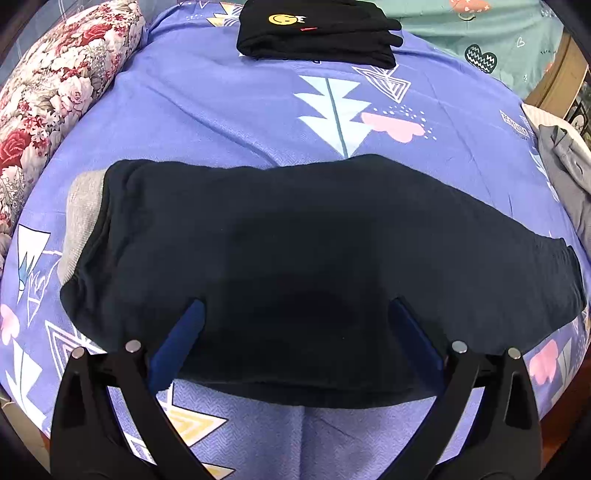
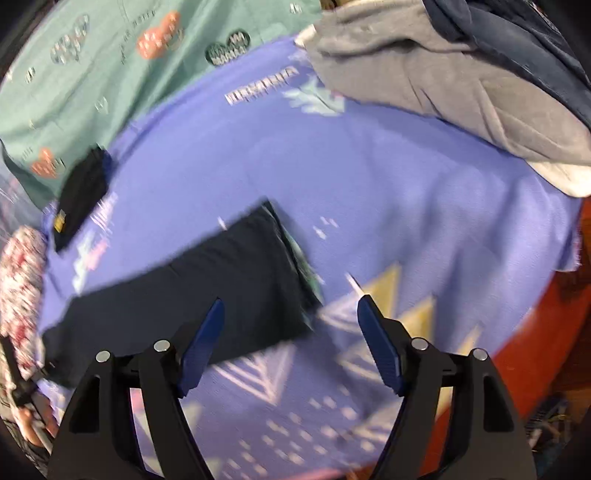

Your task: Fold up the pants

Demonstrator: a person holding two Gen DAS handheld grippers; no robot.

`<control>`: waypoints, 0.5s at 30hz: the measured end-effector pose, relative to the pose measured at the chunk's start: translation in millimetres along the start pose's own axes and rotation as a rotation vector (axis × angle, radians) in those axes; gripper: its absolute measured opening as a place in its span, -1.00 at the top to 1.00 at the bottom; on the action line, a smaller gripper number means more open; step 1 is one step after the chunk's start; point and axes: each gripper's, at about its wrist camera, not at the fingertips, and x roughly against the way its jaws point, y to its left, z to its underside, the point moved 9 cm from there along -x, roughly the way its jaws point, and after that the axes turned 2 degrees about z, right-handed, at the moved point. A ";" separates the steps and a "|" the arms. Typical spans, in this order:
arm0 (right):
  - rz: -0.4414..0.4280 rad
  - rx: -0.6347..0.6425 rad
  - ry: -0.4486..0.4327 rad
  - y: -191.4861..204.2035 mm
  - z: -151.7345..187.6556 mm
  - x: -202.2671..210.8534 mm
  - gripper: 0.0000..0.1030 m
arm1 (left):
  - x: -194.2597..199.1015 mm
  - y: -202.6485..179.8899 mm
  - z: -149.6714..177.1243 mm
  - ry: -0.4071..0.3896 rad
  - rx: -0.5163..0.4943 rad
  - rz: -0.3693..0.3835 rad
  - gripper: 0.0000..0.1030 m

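Dark navy pants (image 1: 295, 240) lie folded into a long band across the purple patterned bedsheet (image 1: 221, 110), with a grey patch (image 1: 83, 221) showing at their left end. My left gripper (image 1: 297, 306) hovers over the pants' near edge, open wide, with both blue fingers (image 1: 184, 339) above the cloth. In the blurred right wrist view the pants (image 2: 221, 277) stretch away to the left. My right gripper (image 2: 291, 302) is open at their right end; nothing is between its fingers, and only sheet (image 2: 406, 203) lies under most of the gap.
A folded black garment with a yellow smiley (image 1: 314, 29) lies at the far side, also seen in the right wrist view (image 2: 79, 199). A floral pillow (image 1: 55, 92) bounds the left. Grey and blue clothes (image 2: 443, 81) are heaped at the right. The bed's red-brown edge (image 2: 554, 314) runs close by.
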 end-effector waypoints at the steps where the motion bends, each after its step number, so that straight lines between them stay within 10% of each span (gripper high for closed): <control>1: -0.015 -0.004 0.012 0.5 3.3 -1.4 -0.46 | 0.5 0.5 -0.1 -0.001 0.002 0.005 -0.96; 12: -0.110 -0.043 0.052 24.7 10.0 -17.0 -0.44 | 8.2 5.7 1.3 -0.017 -0.011 -0.001 -0.96; 15: -0.106 -0.114 0.026 15.6 -0.1 -20.2 -0.03 | 4.1 14.0 1.9 -0.008 0.016 -0.008 -0.96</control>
